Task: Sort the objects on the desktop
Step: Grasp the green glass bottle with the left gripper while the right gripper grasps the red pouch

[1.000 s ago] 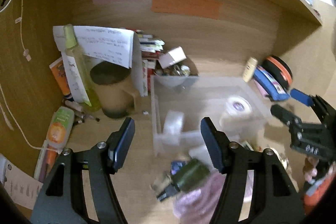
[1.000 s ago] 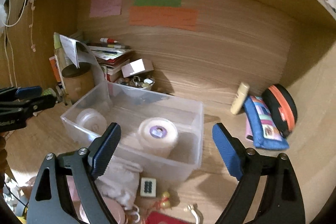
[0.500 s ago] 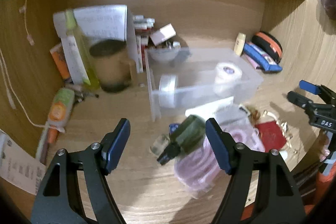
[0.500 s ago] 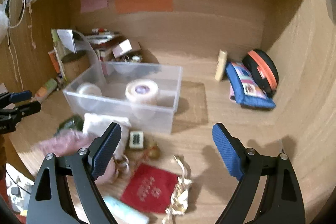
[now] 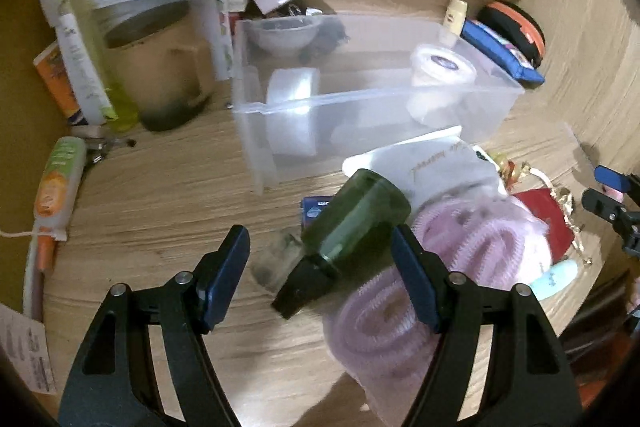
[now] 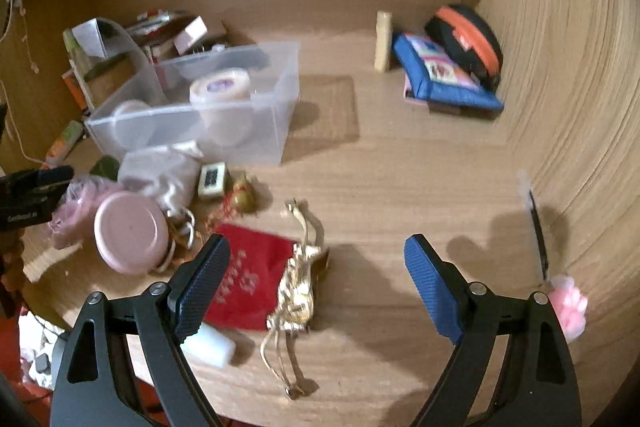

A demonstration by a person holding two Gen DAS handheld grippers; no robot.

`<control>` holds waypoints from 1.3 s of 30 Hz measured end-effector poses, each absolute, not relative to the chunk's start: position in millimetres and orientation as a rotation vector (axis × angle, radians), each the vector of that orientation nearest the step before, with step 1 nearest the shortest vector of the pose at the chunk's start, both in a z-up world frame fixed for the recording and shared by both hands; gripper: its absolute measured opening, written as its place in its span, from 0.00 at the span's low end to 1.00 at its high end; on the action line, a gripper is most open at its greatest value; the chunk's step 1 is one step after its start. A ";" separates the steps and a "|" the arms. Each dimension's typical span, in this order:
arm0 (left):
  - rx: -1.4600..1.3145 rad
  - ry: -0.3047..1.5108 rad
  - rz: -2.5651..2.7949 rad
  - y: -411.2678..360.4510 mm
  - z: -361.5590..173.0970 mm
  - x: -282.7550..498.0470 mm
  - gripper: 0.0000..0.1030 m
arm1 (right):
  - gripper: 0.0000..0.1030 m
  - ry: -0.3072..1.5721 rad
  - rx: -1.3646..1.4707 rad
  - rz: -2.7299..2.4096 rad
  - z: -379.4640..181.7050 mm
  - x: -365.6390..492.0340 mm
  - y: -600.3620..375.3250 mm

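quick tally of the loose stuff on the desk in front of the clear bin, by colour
green: 1, spray bottle
pink: 2, knitted item, round lid
white: 2, cloth pouch, mahjong tile
red: 1, pouch
gold: 2, chain strap, small bell
total: 8

Left gripper (image 5: 320, 269), right gripper (image 6: 316, 285): black frames, textured blue pads, silver screws.

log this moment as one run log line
left claw open over green bottle | right claw open, empty | clear bin holds two rolls
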State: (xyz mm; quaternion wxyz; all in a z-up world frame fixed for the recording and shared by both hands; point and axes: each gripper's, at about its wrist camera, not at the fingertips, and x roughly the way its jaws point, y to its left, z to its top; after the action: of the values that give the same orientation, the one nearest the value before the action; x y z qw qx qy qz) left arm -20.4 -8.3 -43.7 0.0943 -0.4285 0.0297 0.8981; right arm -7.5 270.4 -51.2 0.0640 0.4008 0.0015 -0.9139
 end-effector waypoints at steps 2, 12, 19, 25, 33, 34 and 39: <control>-1.271 0.091 2.652 -6.2 -45.6 -23.2 0.68 | 0.85 -0.010 1.226 -2.732 -55.6 -6.0 268.4; -1.254 0.043 2.625 -8.0 -50.7 -31.2 0.62 | 0.85 0.023 1.335 -2.603 -86.0 -23.5 234.7; -1.230 0.031 2.625 -16.6 -49.6 -28.9 0.47 | 0.74 0.115 1.285 -2.675 -90.1 -24.2 224.6; -1.210 0.023 2.669 -22.5 -44.8 -26.2 0.46 | 0.29 0.059 1.297 -2.679 -85.9 -33.8 239.3; -1.116 -0.001 2.710 -28.2 -20.8 -12.3 0.44 | 0.19 -0.008 1.263 -2.722 -74.2 -36.5 254.3; -1.101 -0.003 2.714 -28.0 -16.6 -10.9 0.44 | 0.19 -0.013 1.247 -2.735 -70.5 -36.3 256.2; -1.046 -0.021 2.723 -26.7 -2.3 -9.1 0.44 | 0.18 -0.042 1.168 -2.785 -50.0 -37.7 264.0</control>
State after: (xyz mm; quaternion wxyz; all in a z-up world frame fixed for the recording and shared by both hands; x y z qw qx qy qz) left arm -9.1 -26.7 -2.3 0.1121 -0.3562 -0.0073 0.9276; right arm -37.7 264.0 -50.0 0.0605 0.3861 -0.0140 -0.9203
